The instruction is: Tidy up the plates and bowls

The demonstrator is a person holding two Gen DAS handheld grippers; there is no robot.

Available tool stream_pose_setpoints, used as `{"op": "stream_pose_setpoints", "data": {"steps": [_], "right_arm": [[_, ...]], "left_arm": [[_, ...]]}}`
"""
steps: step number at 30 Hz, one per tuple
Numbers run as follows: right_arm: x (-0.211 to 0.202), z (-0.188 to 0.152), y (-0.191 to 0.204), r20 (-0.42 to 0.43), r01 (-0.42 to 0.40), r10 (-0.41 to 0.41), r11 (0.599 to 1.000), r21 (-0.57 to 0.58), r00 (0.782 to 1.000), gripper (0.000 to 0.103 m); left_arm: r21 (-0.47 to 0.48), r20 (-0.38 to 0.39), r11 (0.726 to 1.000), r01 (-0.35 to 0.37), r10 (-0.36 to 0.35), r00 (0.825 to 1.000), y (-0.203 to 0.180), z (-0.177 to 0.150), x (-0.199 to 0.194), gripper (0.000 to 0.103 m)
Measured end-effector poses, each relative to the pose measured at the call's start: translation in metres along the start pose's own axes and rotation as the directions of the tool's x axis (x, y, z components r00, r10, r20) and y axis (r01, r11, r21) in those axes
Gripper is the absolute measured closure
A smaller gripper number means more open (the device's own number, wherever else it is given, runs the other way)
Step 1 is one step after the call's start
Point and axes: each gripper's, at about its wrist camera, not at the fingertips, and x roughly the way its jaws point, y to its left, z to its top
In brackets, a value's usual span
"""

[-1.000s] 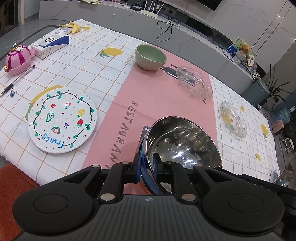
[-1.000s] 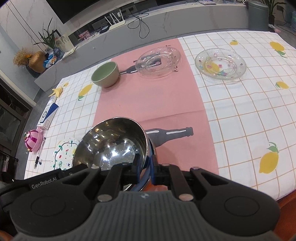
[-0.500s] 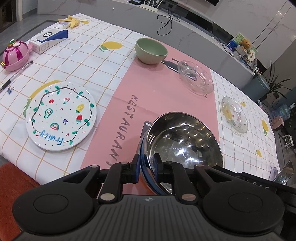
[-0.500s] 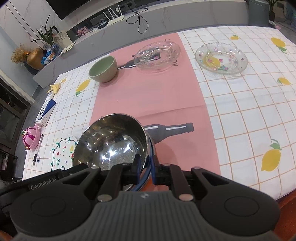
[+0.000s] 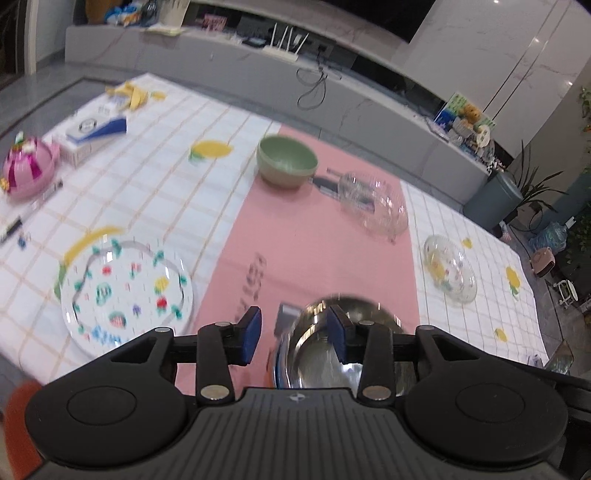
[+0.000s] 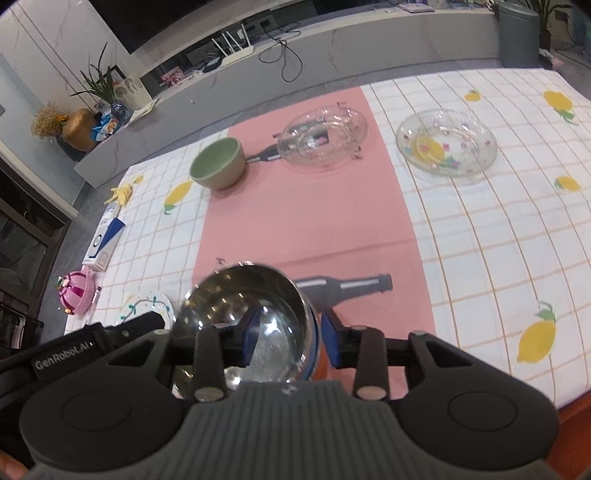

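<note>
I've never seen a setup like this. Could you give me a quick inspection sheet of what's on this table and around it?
Surface: lemon-print checked tablecloth with pink runner.
Job's things: steel bowl near edge; green ceramic bowl; two clear glass plates; fruit-painted white plate.
Clutter: pink round box, blue-white carton, banana peel, pen.
Grippers: left gripper and right gripper have just been opening; both open, straddling the steel bowl's rim.
Cables: black cord on grey ledge.
Surroundings: router, potted plant, grey bin.
</note>
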Motion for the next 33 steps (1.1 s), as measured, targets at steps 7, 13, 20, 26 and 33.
{"op": "stream_pose_setpoints", "data": {"steps": [7,13,20,26,33], "right_arm": [[0.004,0.036,0.024,0.025,-0.002,0.004,0.998,-0.065,1.0,0.066],[0.026,0.07,0.048,0.014,-0.012,0.013,0.993,-0.122,1.0,0.066],[0.073,0.108,0.068,-0.035,-0.011,0.006,0.988,-0.153,0.999,0.066],[0.121,0.143,0.082,-0.065,-0.004,-0.006,0.987,-0.164,0.998,0.066],[0.183,0.175,0.088,-0.131,-0.004,-0.015,0.99,-0.144,0.991,0.066]], "left_arm": [[0.01,0.041,1.0,0.02,-0.02,0.999,0.005,0.035,0.003,0.058],[0.034,0.067,0.999,0.004,-0.006,0.998,0.008,0.062,0.019,0.058],[-0.023,0.061,1.0,0.015,-0.014,0.998,0.028,0.098,0.055,0.058],[-0.078,0.048,0.997,0.021,-0.017,0.999,0.046,0.129,0.094,0.061],[-0.111,0.018,0.992,0.053,-0.052,0.999,0.053,0.153,0.148,0.064]]}}
